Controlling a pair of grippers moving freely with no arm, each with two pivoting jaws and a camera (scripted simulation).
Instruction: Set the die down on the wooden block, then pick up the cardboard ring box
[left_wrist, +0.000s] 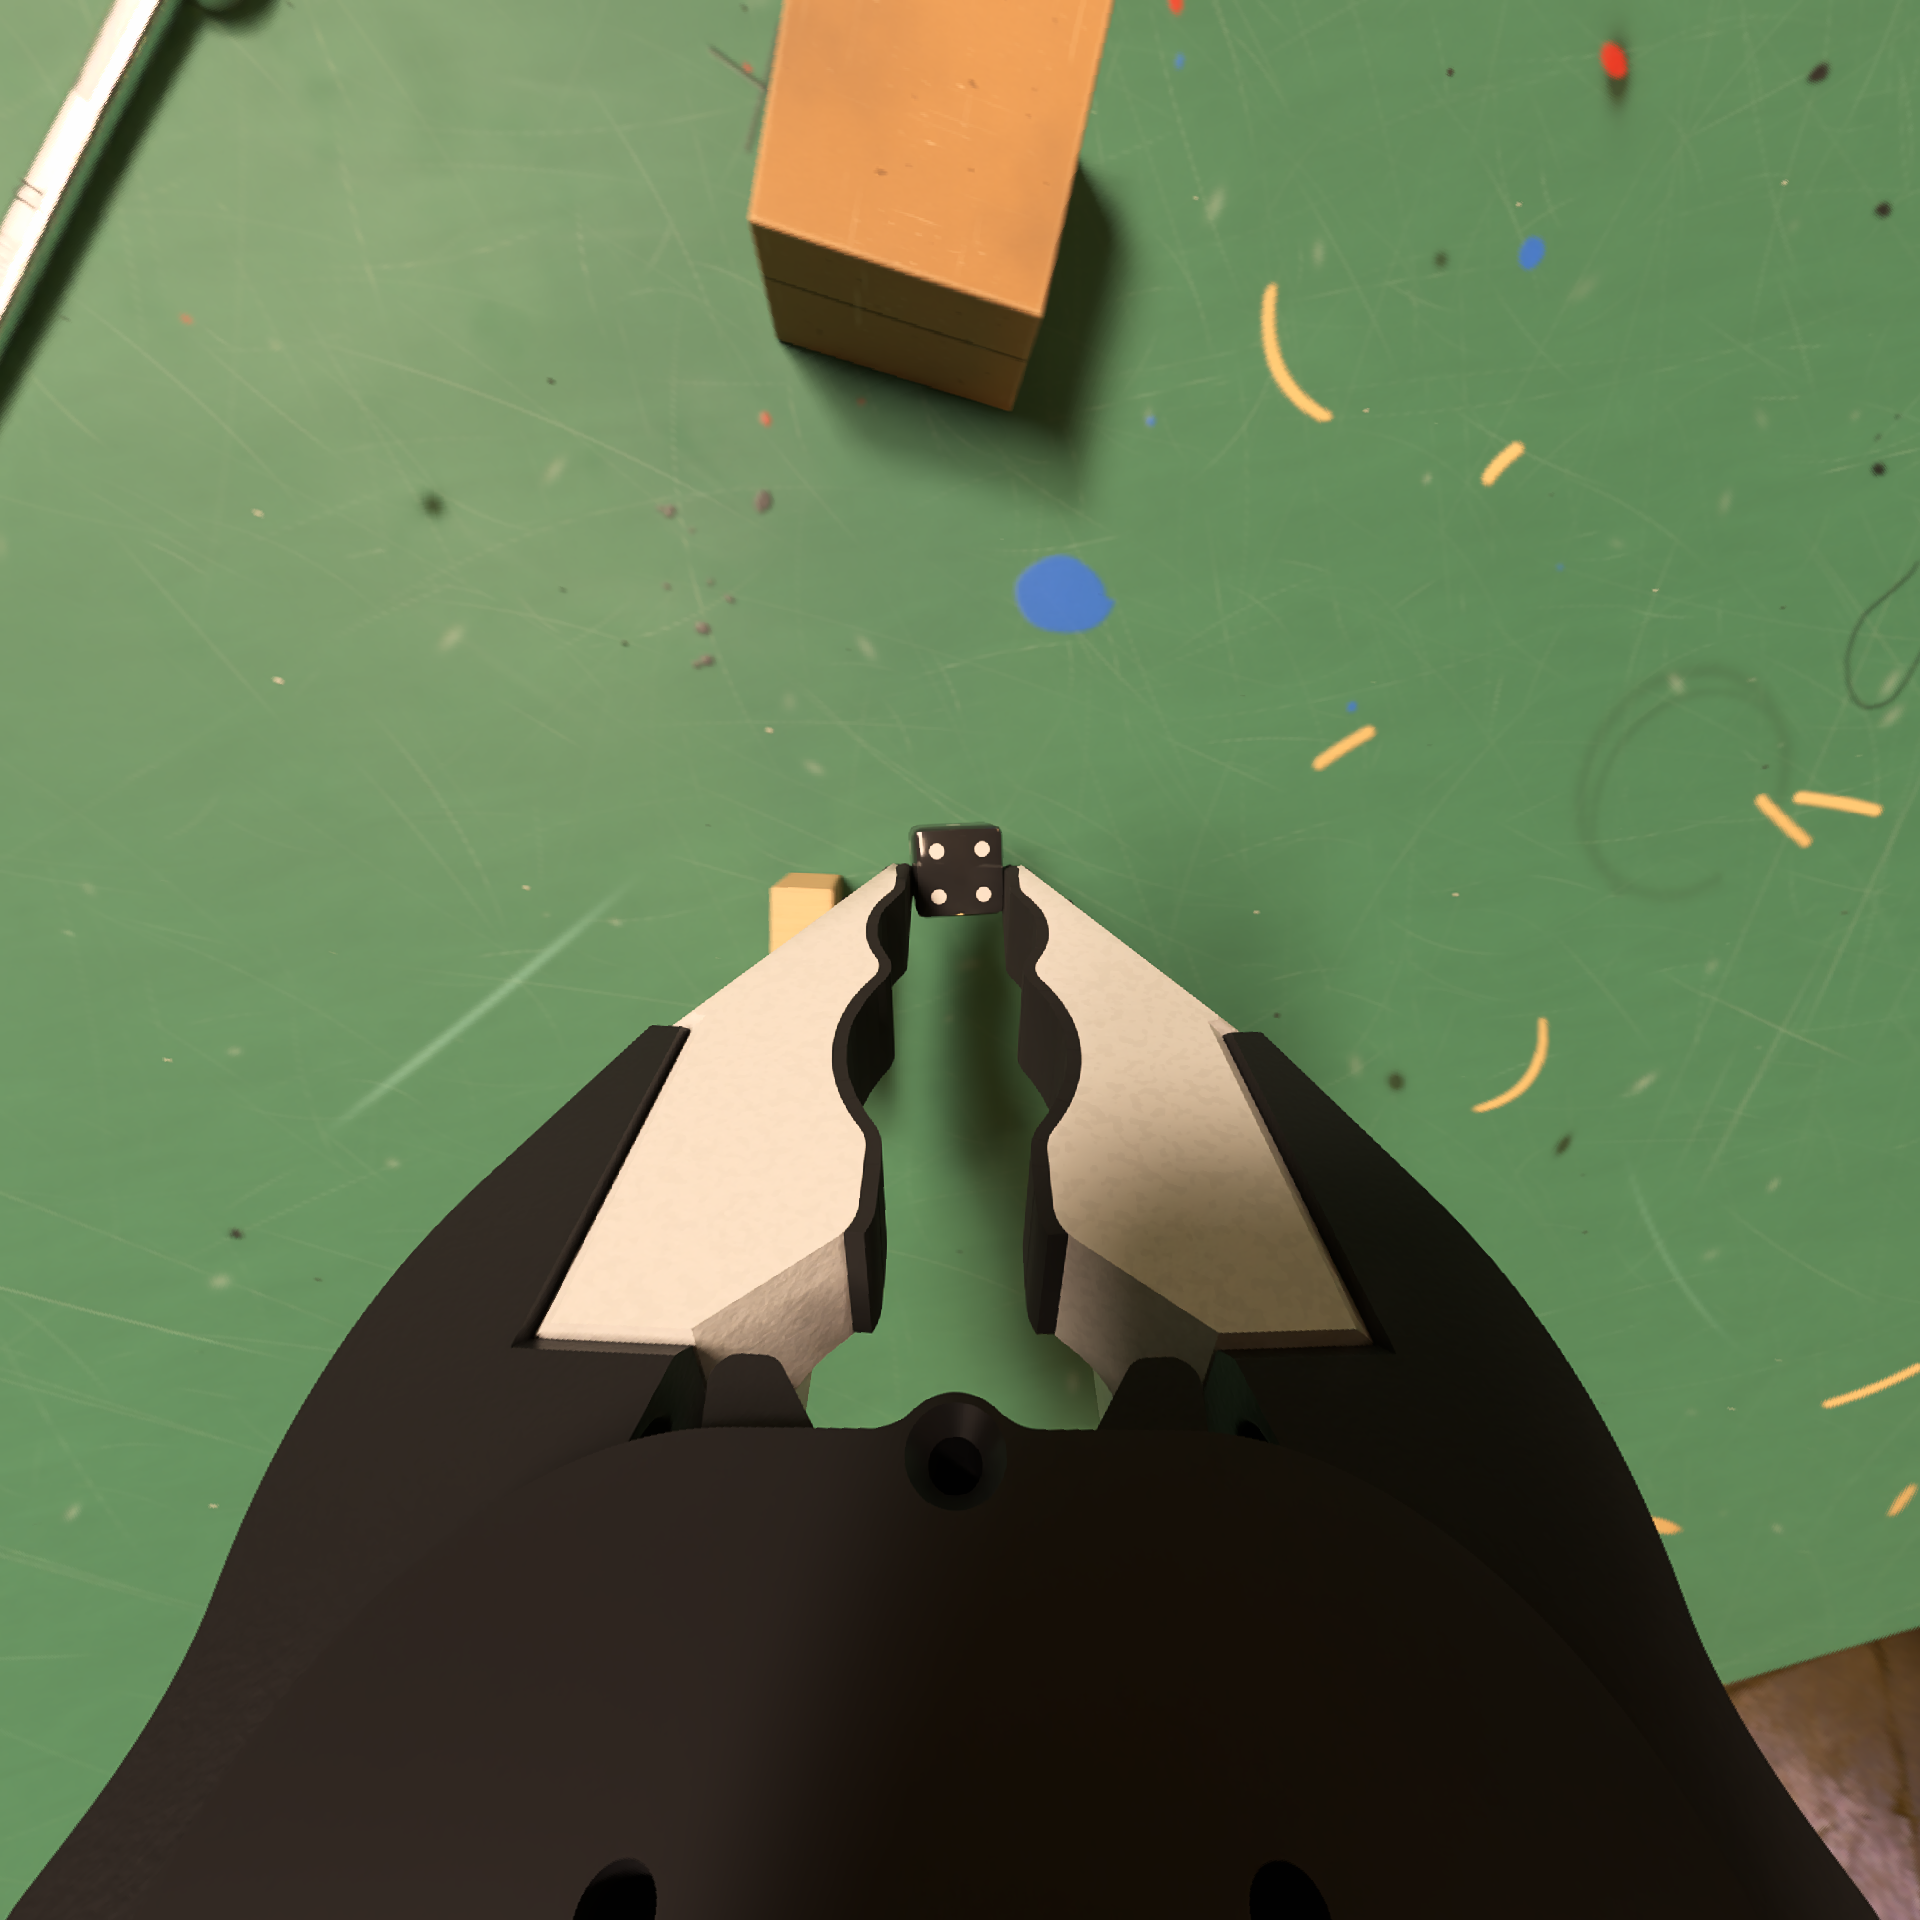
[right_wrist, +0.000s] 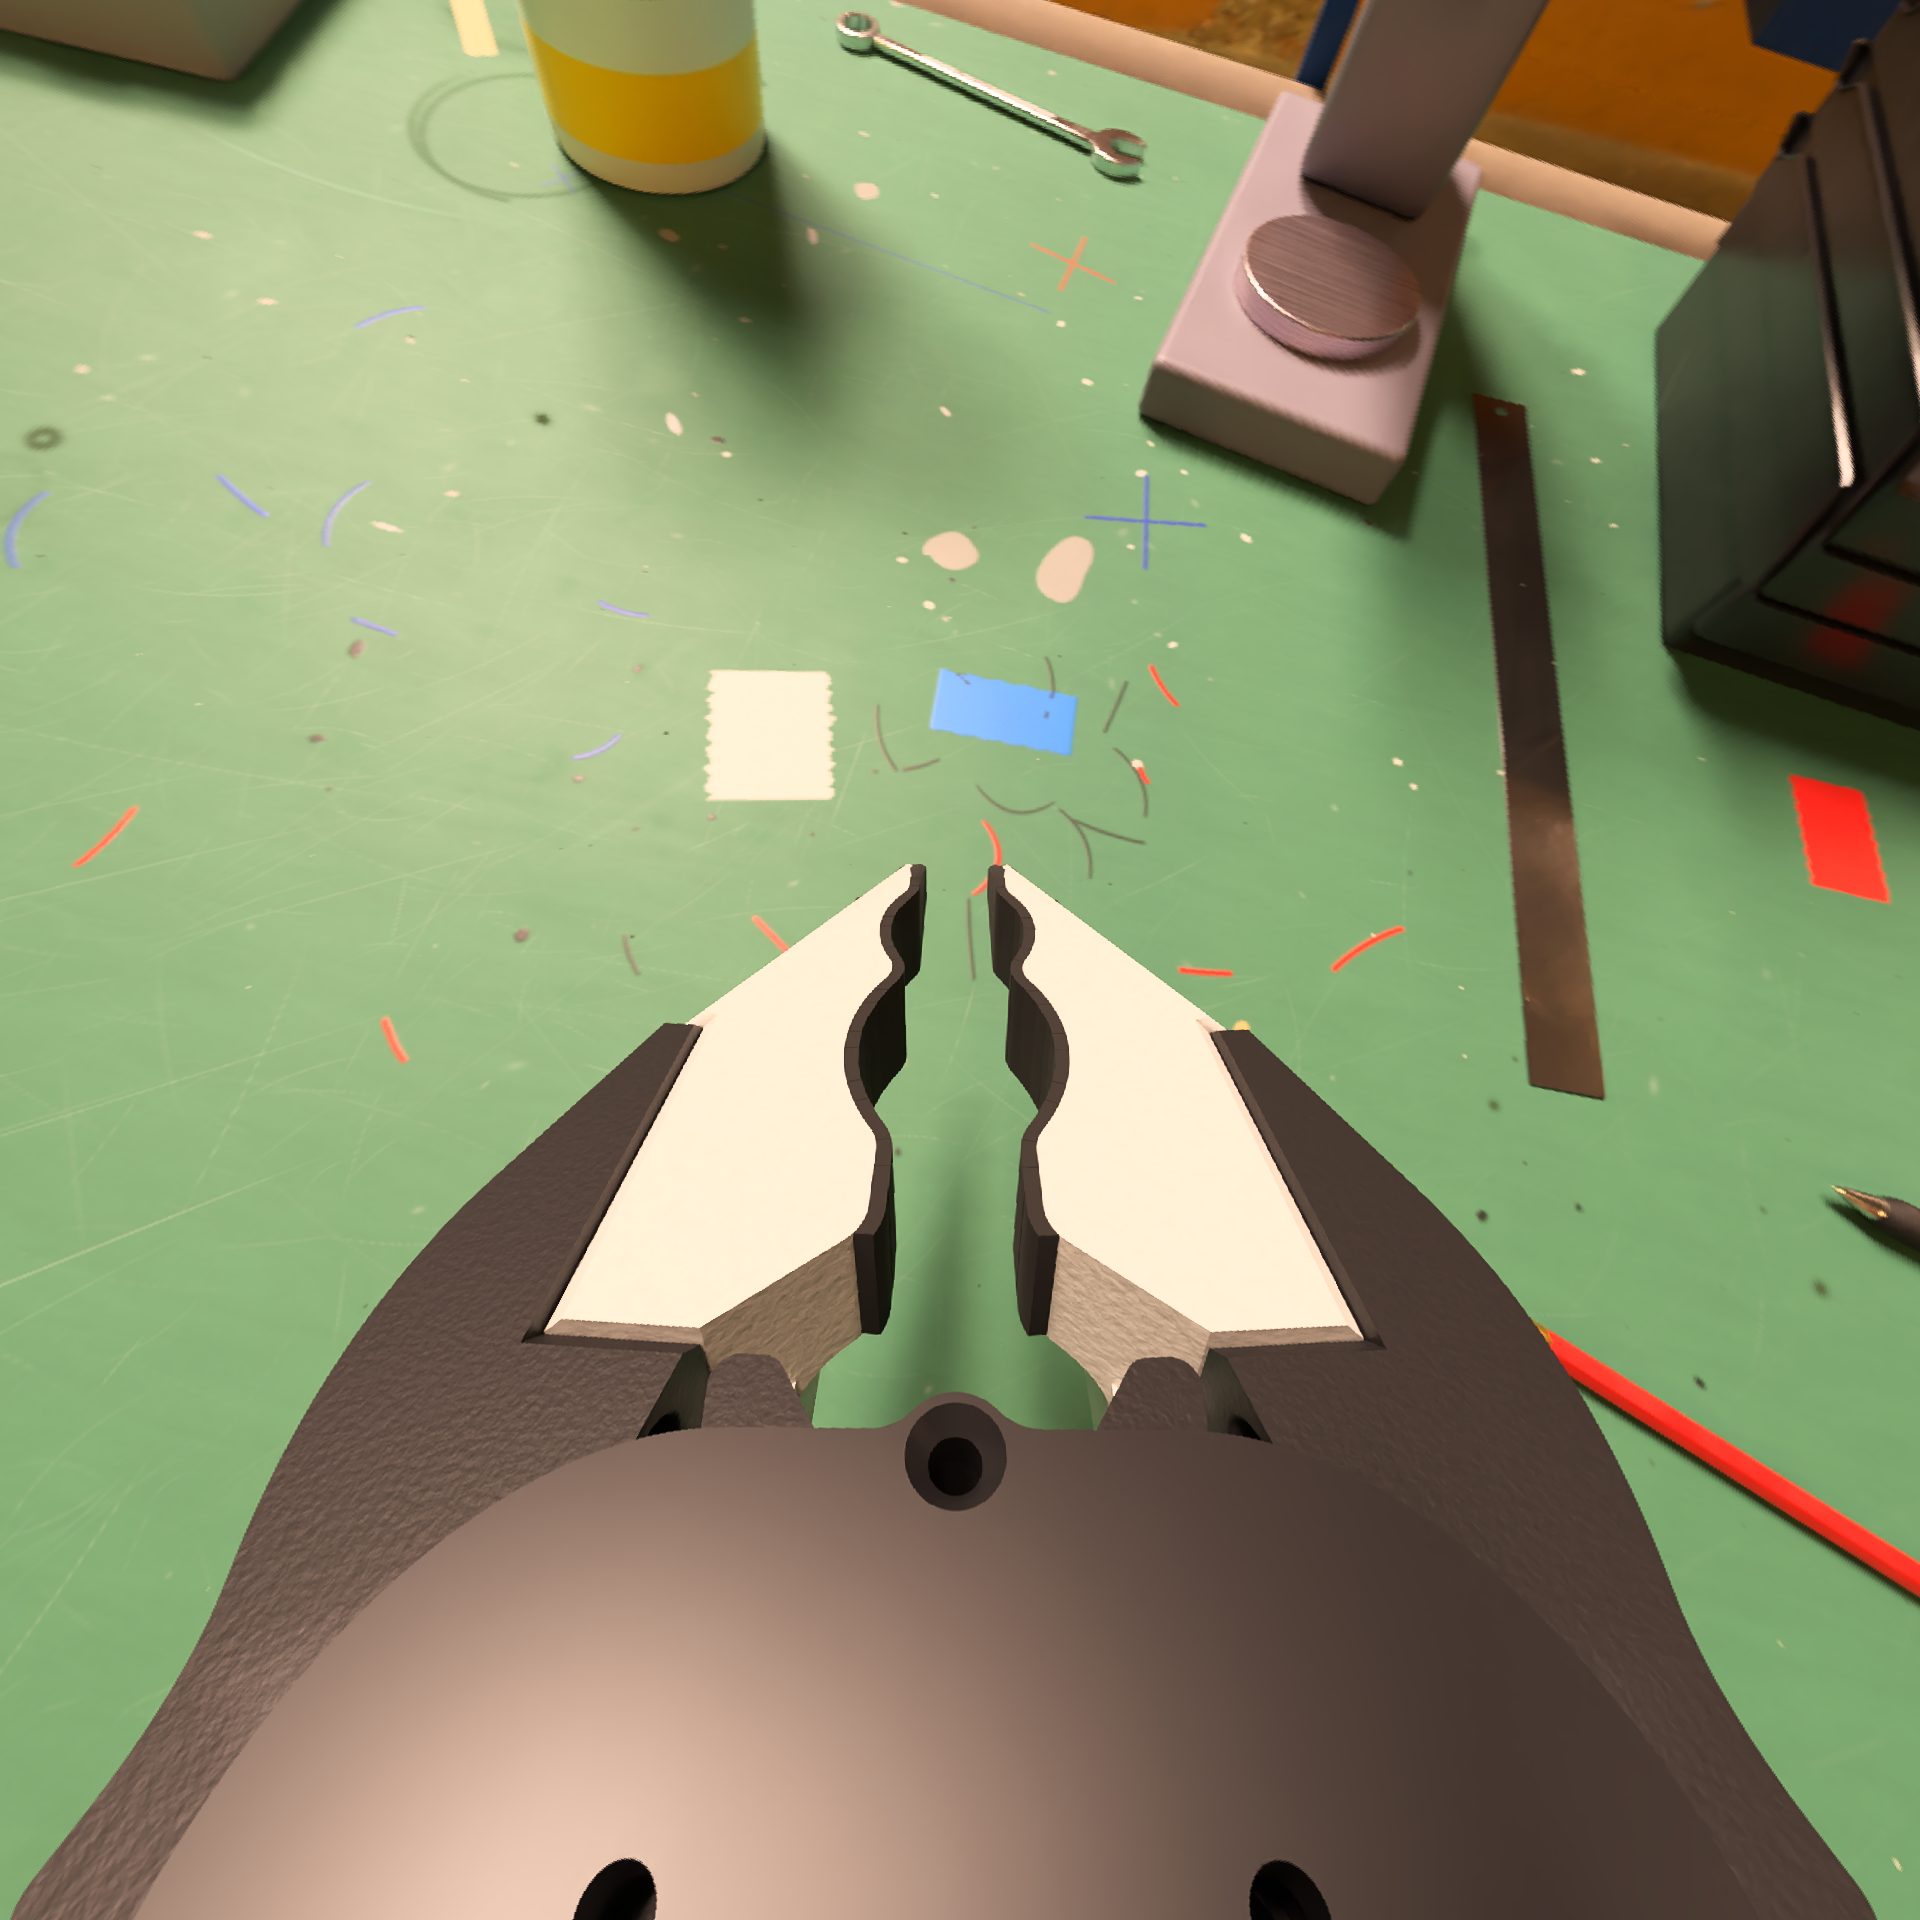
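Note:
In the left wrist view, my left gripper (left_wrist: 956, 885) is shut on a small black die (left_wrist: 957, 862) with white pips, pinched at the fingertips above the green mat. A small pale wooden block (left_wrist: 802, 906) sits just left of the left fingertip, partly hidden behind the finger. The tan cardboard ring box (left_wrist: 920, 177) stands farther ahead at the top of the view. In the right wrist view, my right gripper (right_wrist: 956, 883) is empty above the mat, its jaws nearly together with a narrow gap. None of the task objects show in the right wrist view.
The right wrist view shows a yellow-banded bottle (right_wrist: 649, 94), a wrench (right_wrist: 992, 94), a grey stand with a metal disc (right_wrist: 1330, 291), a steel ruler (right_wrist: 1538, 748), a dark cabinet (right_wrist: 1808, 416), a red pencil (right_wrist: 1745, 1475) and tape patches. The mat's edge (left_wrist: 62, 177) runs at the far left.

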